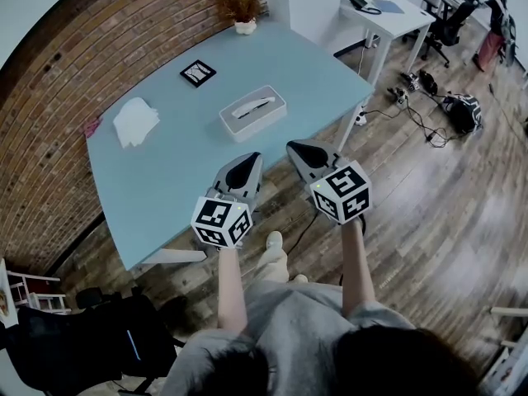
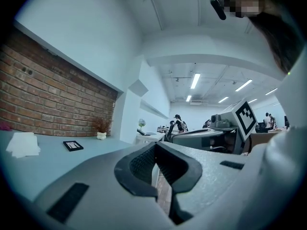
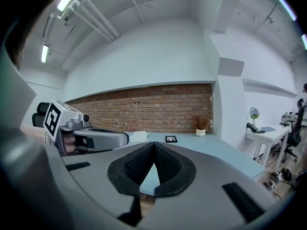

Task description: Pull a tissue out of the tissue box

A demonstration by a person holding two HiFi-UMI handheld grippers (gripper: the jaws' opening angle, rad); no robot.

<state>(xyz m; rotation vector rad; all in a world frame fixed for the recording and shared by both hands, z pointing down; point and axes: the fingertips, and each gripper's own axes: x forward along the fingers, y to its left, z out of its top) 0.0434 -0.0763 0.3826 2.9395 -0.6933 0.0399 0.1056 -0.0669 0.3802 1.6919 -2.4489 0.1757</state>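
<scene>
Closest in, two bare forearms come up from the bottom of the head view, each with a gripper on the end. The left gripper [image 1: 246,165] and right gripper [image 1: 303,150] sit side by side, noses pointed at the near edge of the light blue table [image 1: 157,188].

Both sets of tongs are pinched together. In the left gripper view the pads [image 2: 141,164] meet at the tips with nothing caught in them, just table and floor showing through the little gap lower down. The right gripper view is the same deal, tips touching and nothing held.

Next out is the tissue box [image 1: 252,114], which is the thing I'm after. It sits flat around the middle of the table, ahead of both grippers and well apart from them. There's a bit of white tissue [image 1: 252,104] showing at the slot on top. I can't pick the box out in either gripper view.

Off to the left of the box, nearer the brick wall [image 1: 74,97], lies a loose white tissue [image 1: 135,122]. Past the box there's a small black frame [image 1: 198,73] lying flat, and at the far corner a little potted plant [image 1: 244,16].

Way beyond the table, on the right, are a white desk [image 1: 388,19] and an office chair [image 1: 450,23], with a bag [image 1: 462,110] and cables on the wooden floor [image 1: 429,221].
</scene>
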